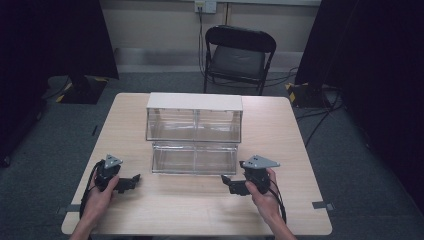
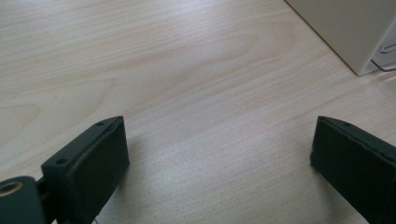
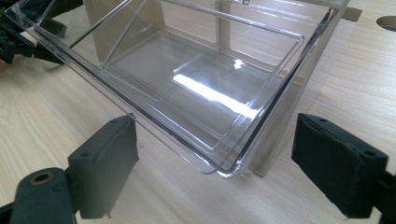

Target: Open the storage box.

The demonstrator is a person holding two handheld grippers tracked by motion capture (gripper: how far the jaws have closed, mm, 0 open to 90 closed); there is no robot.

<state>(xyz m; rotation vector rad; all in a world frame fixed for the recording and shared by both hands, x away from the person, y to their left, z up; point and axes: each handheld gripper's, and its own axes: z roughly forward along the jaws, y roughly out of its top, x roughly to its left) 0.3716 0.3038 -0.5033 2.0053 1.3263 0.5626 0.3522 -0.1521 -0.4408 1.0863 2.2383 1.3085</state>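
Observation:
A white-framed cabinet (image 1: 194, 101) with clear plastic drawers stands in the middle of the wooden table (image 1: 200, 212). Its lower clear drawer (image 1: 194, 159) sticks out toward me. My left gripper (image 1: 131, 181) rests on the table left of the drawer, open and holding nothing. In the left gripper view its jaws (image 2: 219, 140) stand wide over bare wood, and the cabinet's white corner (image 2: 355, 32) is at the upper right. My right gripper (image 1: 230, 184) is open just off the drawer's front right corner. In the right gripper view the empty drawer (image 3: 196, 88) lies close ahead of the spread jaws (image 3: 217, 140).
A black folding chair (image 1: 239, 55) stands behind the table. Dark curtains hang at both sides, and cables (image 1: 320, 112) lie on the grey floor to the right. The other gripper (image 3: 14, 32) appears at the upper left of the right gripper view, beyond the drawer.

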